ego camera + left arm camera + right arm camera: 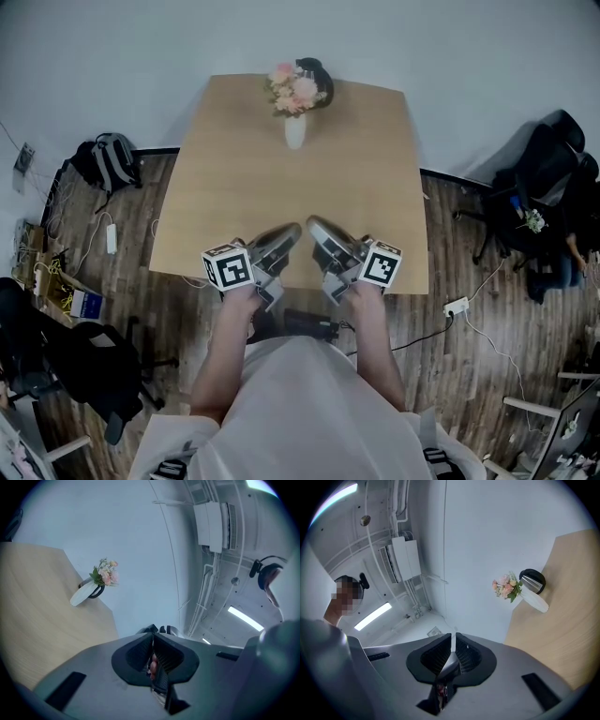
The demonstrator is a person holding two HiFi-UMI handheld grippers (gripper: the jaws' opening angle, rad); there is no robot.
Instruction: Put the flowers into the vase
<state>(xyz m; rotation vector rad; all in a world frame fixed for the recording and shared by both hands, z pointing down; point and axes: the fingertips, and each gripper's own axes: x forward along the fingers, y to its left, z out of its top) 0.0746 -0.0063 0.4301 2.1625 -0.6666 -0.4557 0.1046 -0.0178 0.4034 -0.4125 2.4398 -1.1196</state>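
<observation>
dark round object [320,79], partly hidden behind flowers [293,91] and vase [295,132]

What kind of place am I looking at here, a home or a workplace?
Most likely an office or lab workroom: a wooden table against a plain white wall, a black office chair and a backpack on the wood floor, and a power strip with loose cables.

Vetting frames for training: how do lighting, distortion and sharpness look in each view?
Head view: soft even light, no glare, flowers and vase sharp. Left gripper view: strong fisheye, table edge bowed, ceiling light bright. Right gripper view: same fisheye, black rim, flowers sharp.
</observation>
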